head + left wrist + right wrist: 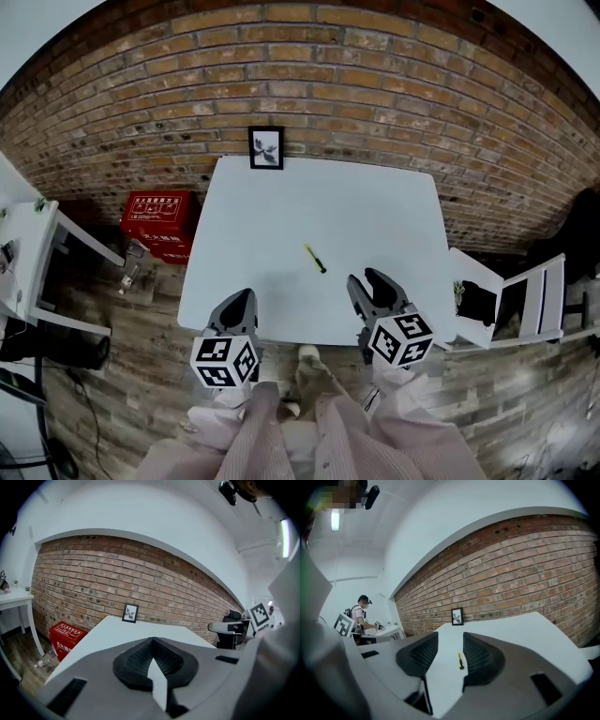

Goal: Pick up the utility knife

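While the utility knife (315, 259) lies untouched, the spread right gripper (371, 281) must reach forward and straddle it; left gripper (239, 302) pressed together

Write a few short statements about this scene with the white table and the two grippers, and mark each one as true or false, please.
1. The slim yellow-green utility knife lies on the white table, and no gripper holds it. True.
2. The right gripper has its jaws pressed together. False: they stand apart, and the knife lies on the table ahead of them.
3. The left gripper has its jaws together, with nothing between them. True.
4. The small black picture frame lies flat in the middle of the table. False: it stands upright at the far edge, by the brick wall.
5. The red box stands on the table. False: it is on the floor, left of the table.
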A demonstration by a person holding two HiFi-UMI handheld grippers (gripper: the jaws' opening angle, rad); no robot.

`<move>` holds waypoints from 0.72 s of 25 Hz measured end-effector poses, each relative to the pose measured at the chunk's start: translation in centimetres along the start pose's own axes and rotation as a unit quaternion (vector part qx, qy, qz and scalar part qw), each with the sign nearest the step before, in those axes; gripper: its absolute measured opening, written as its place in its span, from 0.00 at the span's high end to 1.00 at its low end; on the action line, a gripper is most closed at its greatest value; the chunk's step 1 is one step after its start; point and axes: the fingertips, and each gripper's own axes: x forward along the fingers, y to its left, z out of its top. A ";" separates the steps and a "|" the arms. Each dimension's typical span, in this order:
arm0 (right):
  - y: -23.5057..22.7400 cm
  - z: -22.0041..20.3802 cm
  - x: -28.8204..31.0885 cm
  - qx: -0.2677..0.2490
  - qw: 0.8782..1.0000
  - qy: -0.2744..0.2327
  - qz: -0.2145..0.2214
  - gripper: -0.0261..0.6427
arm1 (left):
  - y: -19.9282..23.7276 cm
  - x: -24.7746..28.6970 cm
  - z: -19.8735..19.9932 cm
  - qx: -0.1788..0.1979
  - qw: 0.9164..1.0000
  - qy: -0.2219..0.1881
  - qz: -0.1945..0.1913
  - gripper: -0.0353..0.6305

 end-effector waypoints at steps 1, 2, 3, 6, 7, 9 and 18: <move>-0.3 -0.1 0.7 0.000 1.000 0.005 0.003 0.74 | 0.1 0.6 -0.1 -0.002 1.000 0.004 0.002 0.96; -0.6 -0.3 1.4 0.000 1.000 0.011 0.006 0.74 | 0.1 1.2 -0.2 -0.005 1.000 0.007 0.004 0.96; -0.9 -0.6 2.1 0.002 1.000 0.018 0.010 0.74 | 0.2 1.8 -0.4 -0.008 1.000 0.011 0.006 0.96; -1.5 -1.5 3.9 0.006 0.999 0.036 0.021 0.74 | 0.2 3.3 -1.1 -0.018 1.000 0.023 0.011 0.96; -1.7 -1.7 4.5 0.006 0.999 0.042 0.026 0.74 | 0.3 3.8 -1.3 -0.021 0.999 0.026 0.012 0.96; -1.9 -2.1 5.7 0.002 0.998 0.056 0.036 0.74 | 0.6 4.8 -1.6 -0.027 0.999 0.033 0.017 0.96; -3.1 -6.0 10.2 0.008 0.991 0.118 0.066 0.74 | 1.0 8.4 -4.2 -0.048 0.996 0.074 0.031 0.96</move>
